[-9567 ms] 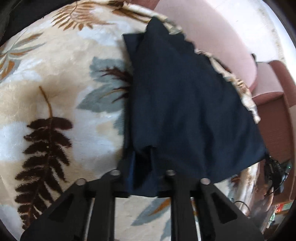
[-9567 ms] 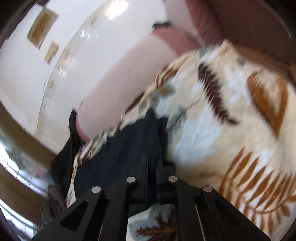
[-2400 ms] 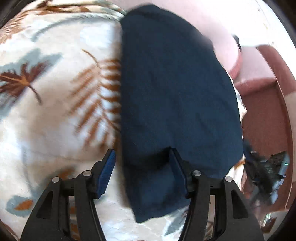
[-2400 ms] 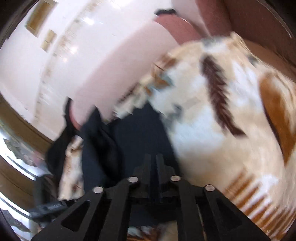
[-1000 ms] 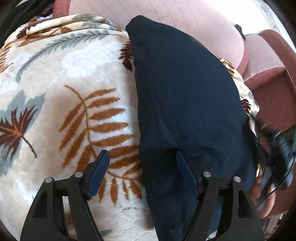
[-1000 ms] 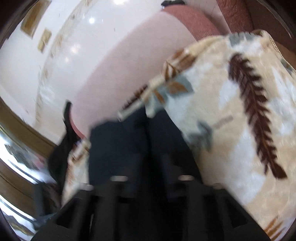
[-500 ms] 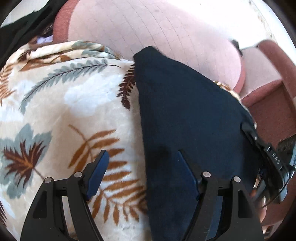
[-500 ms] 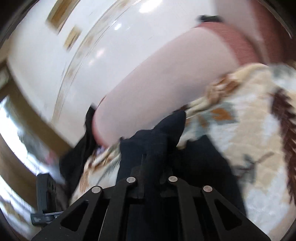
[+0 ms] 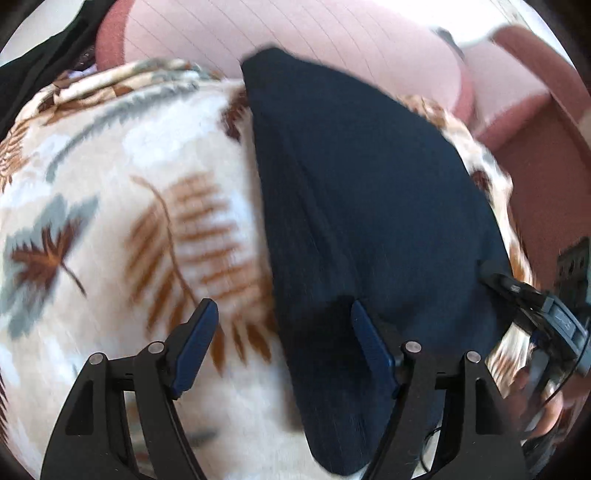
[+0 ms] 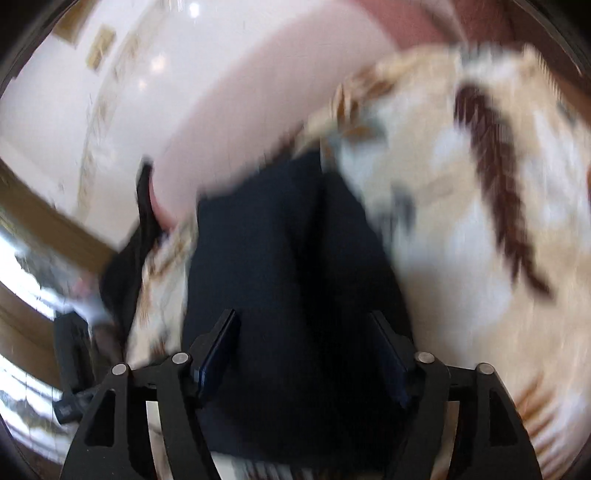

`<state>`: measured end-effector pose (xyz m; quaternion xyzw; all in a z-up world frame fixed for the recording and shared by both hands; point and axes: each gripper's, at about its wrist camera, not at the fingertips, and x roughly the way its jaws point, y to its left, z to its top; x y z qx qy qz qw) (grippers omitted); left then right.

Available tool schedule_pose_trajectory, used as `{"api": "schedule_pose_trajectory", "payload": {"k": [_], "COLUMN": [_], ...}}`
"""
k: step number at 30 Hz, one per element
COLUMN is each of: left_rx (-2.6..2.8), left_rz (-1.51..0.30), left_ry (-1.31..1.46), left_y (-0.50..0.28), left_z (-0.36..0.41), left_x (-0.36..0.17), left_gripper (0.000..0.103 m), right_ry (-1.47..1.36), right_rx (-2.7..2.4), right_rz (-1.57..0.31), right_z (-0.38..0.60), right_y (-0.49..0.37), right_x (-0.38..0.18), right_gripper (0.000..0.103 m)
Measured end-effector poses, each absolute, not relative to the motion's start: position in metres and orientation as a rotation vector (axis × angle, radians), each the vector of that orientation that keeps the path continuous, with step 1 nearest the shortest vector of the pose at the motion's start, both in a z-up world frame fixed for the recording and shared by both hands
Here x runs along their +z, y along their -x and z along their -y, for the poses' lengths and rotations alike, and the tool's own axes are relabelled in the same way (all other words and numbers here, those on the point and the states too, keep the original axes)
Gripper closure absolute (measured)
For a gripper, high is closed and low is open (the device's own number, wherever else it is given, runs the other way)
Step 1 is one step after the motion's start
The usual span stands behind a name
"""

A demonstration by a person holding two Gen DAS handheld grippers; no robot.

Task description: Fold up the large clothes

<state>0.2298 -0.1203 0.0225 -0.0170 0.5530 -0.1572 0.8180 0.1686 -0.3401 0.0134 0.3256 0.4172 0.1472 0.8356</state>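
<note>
Dark navy garment [image 9: 362, 192]: matt woven cloth, fine vertical rib. Leaf-print blanket [image 9: 122, 206]: plush fleece, soft nap. Pink sofa cushion [image 9: 295, 33] at far side: quilted fabric, matt. Left gripper [image 9: 282, 334]: matt black plastic, blue pads, bare metal screw heads.

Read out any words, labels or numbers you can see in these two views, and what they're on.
No text can be read.
The black device at the right edge of the left wrist view carries pale marks, too blurred to read.
The dark garment and leaf-print blanket show no writing.
</note>
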Motion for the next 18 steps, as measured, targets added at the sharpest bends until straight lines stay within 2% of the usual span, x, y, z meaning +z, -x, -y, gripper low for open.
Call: {"api": "schedule_pose_trajectory", "payload": {"k": [1, 5, 10, 15, 17, 18], "left_rx": [-0.320, -0.275, -0.259, -0.257, -0.251, -0.249], "left_rz": [-1.173, -1.192, -1.175, -1.206, -1.198, -1.190], "left_ry": [0.013, -0.004, -0.042, -0.029, -0.034, -0.045], "left_y": [-0.226, -0.221, -0.213, -0.207, -0.207, -0.207], "left_z": [0.125, 0.133, 0.135, 0.137, 0.136, 0.137], "left_x": [0.019, 0.010, 0.022, 0.015, 0.016, 0.016], "left_gripper": [0.028, 0.028, 0.028, 0.028, 0.028, 0.028], "right_ry": [-0.681, -0.702, -0.687, -0.711, -0.751, -0.763], "right_rx": [0.307, 0.235, 0.251, 0.196, 0.199, 0.198], "right_rz": [-0.858, -0.907, -0.806, -0.895, -0.886, -0.876], "right_z": [0.338, 0.336, 0.334, 0.336, 0.340, 0.342], "right_y": [-0.161, -0.149, -0.135, -0.138, -0.139, -0.140], "right_x": [0.012, -0.019, 0.021, -0.018, -0.012, -0.005], "right_gripper": [0.100, 0.102, 0.101, 0.101, 0.101, 0.096]}}
